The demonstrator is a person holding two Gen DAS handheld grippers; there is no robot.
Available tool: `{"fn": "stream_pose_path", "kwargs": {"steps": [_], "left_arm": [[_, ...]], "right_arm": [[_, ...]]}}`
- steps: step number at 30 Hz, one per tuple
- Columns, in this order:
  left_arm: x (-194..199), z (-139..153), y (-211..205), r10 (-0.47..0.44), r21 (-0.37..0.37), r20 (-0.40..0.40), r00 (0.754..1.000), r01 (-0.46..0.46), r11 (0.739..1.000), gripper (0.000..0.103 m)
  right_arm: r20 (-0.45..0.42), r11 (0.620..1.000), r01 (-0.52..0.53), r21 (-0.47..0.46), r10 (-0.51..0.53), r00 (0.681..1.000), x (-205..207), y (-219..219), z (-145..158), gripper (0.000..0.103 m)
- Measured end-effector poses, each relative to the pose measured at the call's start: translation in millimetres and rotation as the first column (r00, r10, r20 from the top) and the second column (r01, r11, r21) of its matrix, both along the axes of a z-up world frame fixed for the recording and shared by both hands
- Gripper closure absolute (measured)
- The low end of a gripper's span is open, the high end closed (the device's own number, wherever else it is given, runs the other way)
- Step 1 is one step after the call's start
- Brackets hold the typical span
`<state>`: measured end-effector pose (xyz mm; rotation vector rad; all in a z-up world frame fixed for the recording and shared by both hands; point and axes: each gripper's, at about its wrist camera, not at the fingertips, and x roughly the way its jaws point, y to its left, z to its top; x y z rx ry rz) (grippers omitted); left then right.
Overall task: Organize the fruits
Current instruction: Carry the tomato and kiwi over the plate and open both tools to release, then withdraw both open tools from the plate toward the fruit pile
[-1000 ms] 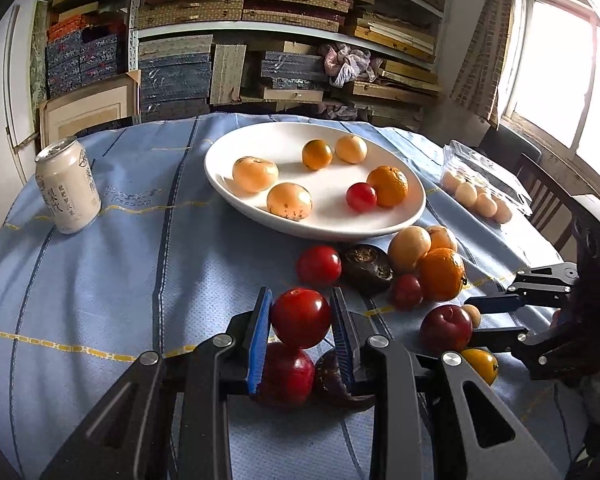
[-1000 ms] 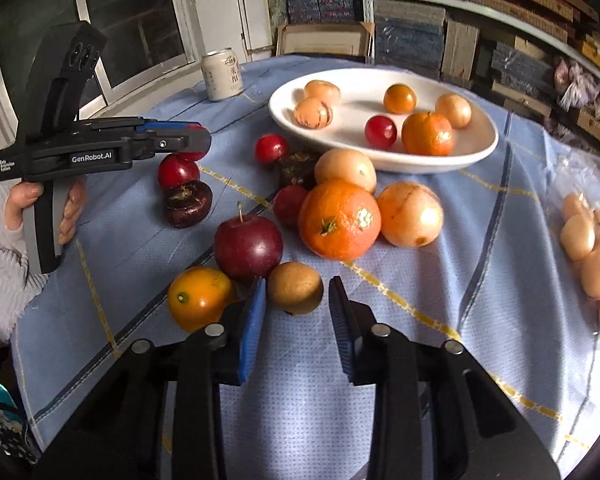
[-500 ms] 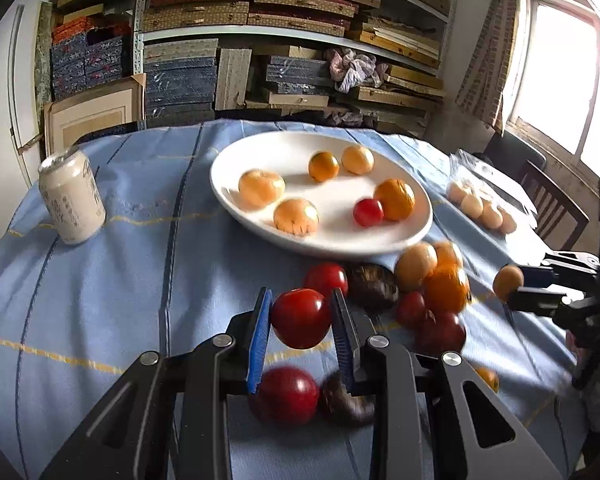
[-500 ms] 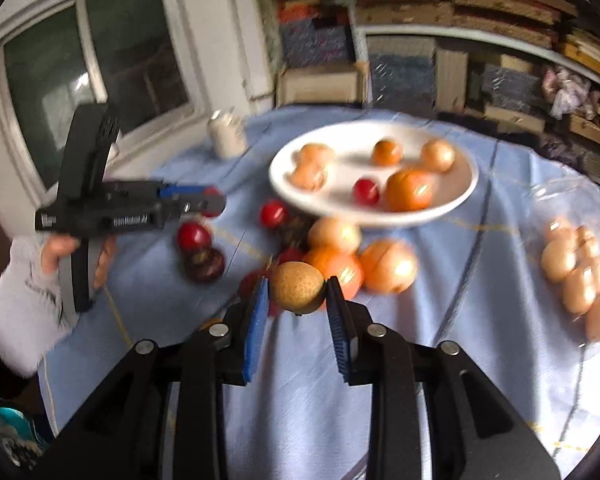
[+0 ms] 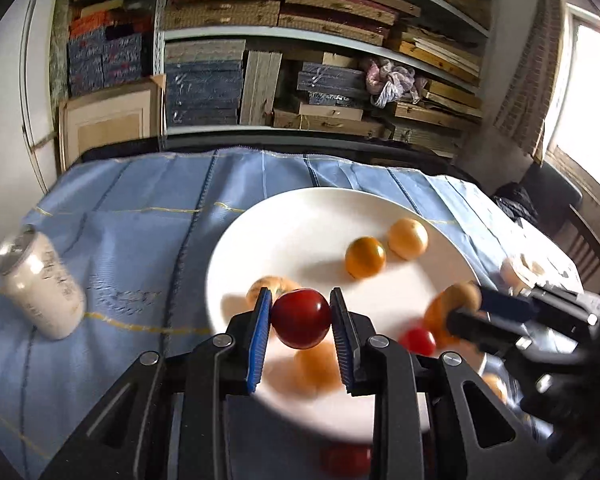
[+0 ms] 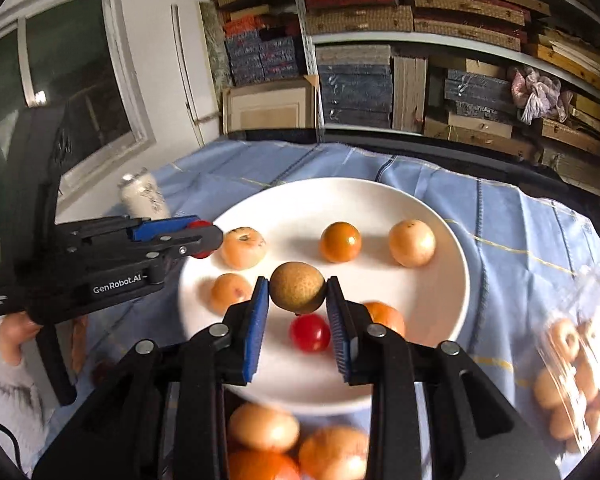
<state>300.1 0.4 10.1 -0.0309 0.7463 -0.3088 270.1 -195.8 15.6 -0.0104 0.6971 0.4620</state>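
My left gripper [image 5: 300,322] is shut on a red tomato [image 5: 301,323] and holds it above the near left part of the white plate [image 5: 300,224]. In the right wrist view that gripper [image 6: 204,236] comes in from the left over the plate's rim. My right gripper [image 6: 297,290] is shut on a round brown fruit [image 6: 297,287], held over the middle of the plate [image 6: 440,308]. The plate carries several orange and pale fruits and a small red tomato [image 6: 310,333]. In the left wrist view the right gripper [image 5: 466,300] enters from the right.
A white drink can [image 5: 40,288] stands left of the plate on the blue tablecloth [image 5: 140,208]. More oranges [image 6: 332,452] lie on the cloth in front of the plate. A clear bag of pale round fruits [image 6: 572,368] lies at the right. Full shelves stand behind the table.
Both grippers have lifted and moved forward from the loose fruits to above the plate. The right one closed on the brown fruit and carried it up; the left kept its tomato.
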Motion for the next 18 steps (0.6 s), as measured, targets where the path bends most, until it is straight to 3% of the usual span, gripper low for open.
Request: {"fn": "stream_pose_path", "kwargs": {"steps": [5,7,9,14,16,18], "left_arm": [[23.3,-4.8,-5.0,-0.009,-0.027,-0.025,1.000,0.008,1.000,0.073],[24.0,-5.3,-6.2,-0.019,-0.028,-0.029,0.999,0.018,0.999,0.058],[23.1,-4.8,-7.0,-0.027,-0.034,-0.026,0.999,0.026,0.999,0.043],[16.2,6.0,-5.1,-0.012,-0.047,0.003,1.000,0.012,0.999,0.031],[5.2,15.7,-3.9,-0.003,-0.048,0.036,0.999,0.005,0.999,0.026],[-10.5,25.7,-5.5,-0.002,-0.027,0.079,0.997,0.004,1.000,0.017]], "right_arm": [[-0.031,0.999,0.014,-0.031,-0.015,0.999,24.6,2.1,-14.9,0.074],[-0.045,0.999,0.021,-0.030,-0.022,0.999,30.9,-0.3,-20.6,0.074],[-0.054,0.999,0.034,-0.018,-0.035,0.998,33.5,-4.1,-24.5,0.063],[-0.029,0.999,0.040,0.002,-0.040,0.999,24.3,-9.9,-16.4,0.059],[0.008,0.999,0.041,0.028,-0.041,0.999,13.1,-13.4,-1.9,0.053],[0.061,0.997,0.034,0.072,-0.038,0.997,-5.5,-19.0,18.3,0.032]]}}
